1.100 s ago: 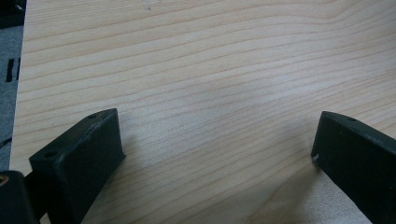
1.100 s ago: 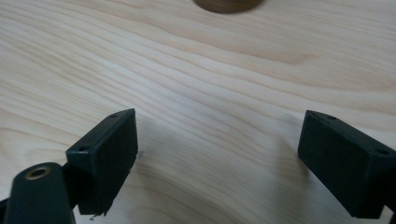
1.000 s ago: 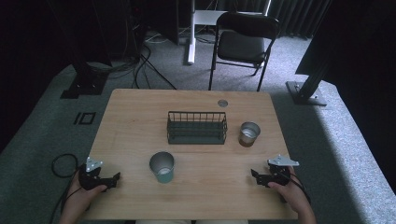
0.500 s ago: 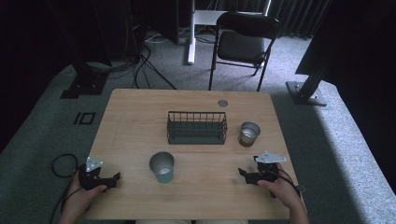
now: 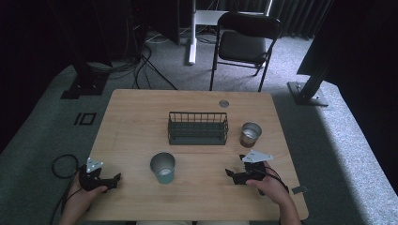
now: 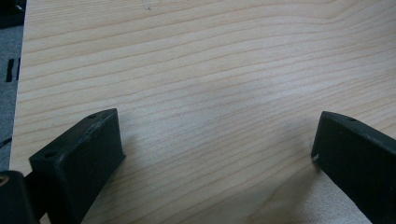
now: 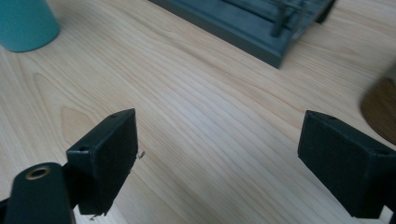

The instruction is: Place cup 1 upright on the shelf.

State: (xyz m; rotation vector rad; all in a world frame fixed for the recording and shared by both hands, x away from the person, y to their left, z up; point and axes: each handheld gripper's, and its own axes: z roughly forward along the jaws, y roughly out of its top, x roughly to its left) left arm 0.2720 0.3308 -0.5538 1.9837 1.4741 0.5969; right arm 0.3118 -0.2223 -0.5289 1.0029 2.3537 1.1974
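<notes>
A teal cup (image 5: 163, 167) stands upright near the front middle of the wooden table (image 5: 136, 122); its side shows at the top left of the right gripper view (image 7: 25, 21). A dark wire basket (image 5: 198, 127) sits at the table's centre, and its base (image 7: 261, 23) crosses the top of the right gripper view. A metal cup (image 5: 250, 134) stands right of the basket. My left gripper (image 5: 115, 178) rests at the front left, open over bare wood (image 6: 210, 93). My right gripper (image 5: 228, 174) sits at the front right, open and empty, pointing left toward the teal cup.
A small round grommet (image 5: 224, 103) sits near the table's far edge. Behind the table stand a black folding chair (image 5: 244, 42) and a white desk leg (image 5: 191, 33). Cables (image 5: 141, 65) lie on the grey carpet at the far left.
My right gripper has moved left and slightly forward along the table's front, closer to the teal cup. The left gripper has stayed put.
</notes>
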